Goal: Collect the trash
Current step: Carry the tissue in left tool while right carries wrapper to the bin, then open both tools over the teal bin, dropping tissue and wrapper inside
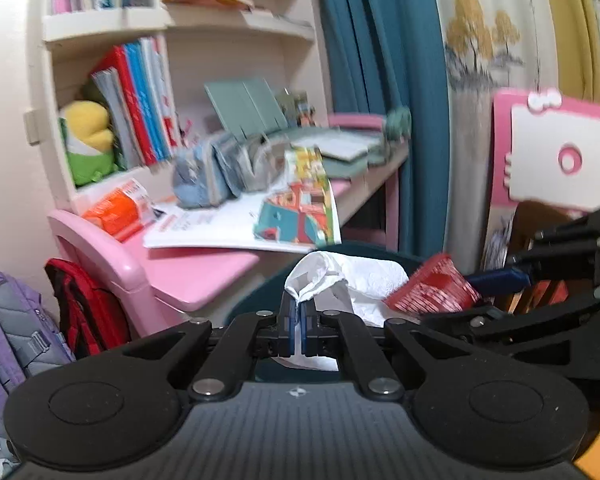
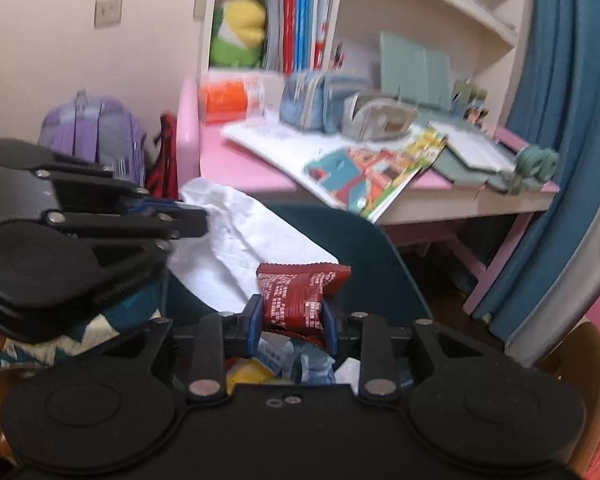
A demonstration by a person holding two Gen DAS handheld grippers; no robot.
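Note:
My left gripper is shut on a crumpled white tissue and holds it over a dark teal bin. My right gripper is shut on a red snack wrapper over the same bin, whose inside holds several bits of trash. In the left wrist view the right gripper enters from the right with the wrapper. In the right wrist view the left gripper comes in from the left with the tissue.
A pink desk with an open picture book, pencil cases and an orange packet stands behind the bin. Bookshelves rise above it. A purple backpack and a red bag lean at the left. Blue curtain at the right.

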